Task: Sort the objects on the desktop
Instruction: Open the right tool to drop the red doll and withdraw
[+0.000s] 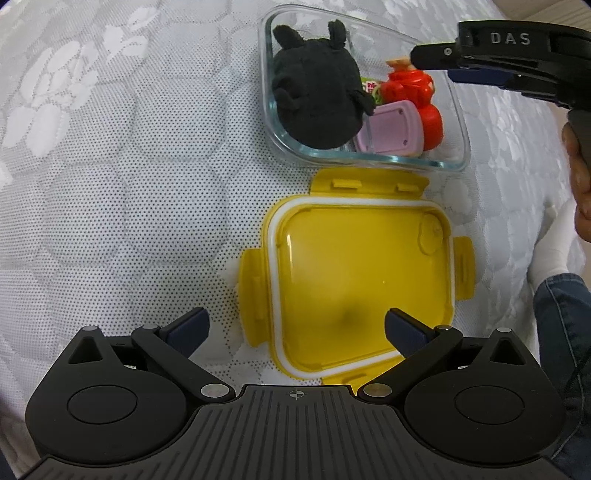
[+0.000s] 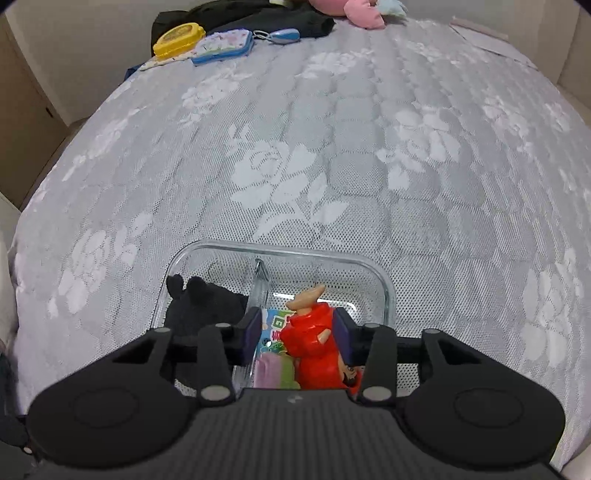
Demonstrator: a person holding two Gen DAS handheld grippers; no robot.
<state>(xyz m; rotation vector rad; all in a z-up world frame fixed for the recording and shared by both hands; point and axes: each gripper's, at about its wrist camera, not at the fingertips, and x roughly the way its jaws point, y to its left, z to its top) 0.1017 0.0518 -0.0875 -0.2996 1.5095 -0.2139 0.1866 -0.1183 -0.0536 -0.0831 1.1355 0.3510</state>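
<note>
We see a bed (image 2: 332, 147) covered in a grey quilt with white flowers, and everything rests on it. Near us lies a yellow lid (image 1: 358, 273), inner side up, just beside a clear glass box (image 1: 458, 122) with a divider. In the left half of the box sits a black plush toy (image 1: 314, 92); in the right half are a red toy figure (image 2: 314, 343), a pink flat case (image 1: 388, 133) and a small printed packet (image 2: 275, 328). Our left tool (image 1: 297, 328) hovers over the near edge of the lid with its jaws spread wide and nothing between them. Our right tool (image 2: 297, 332) reaches into the right half of the box, partly open, with the red figure between its pads; the right pad seems to touch it, the left stands clear, so we cannot tell whether it has hold of it. At the far end of the bed lie dark clothing (image 2: 258, 14), a pink soft toy (image 2: 362, 13), a blue tin (image 2: 225, 46) and a yellow case (image 2: 179, 38).
</note>
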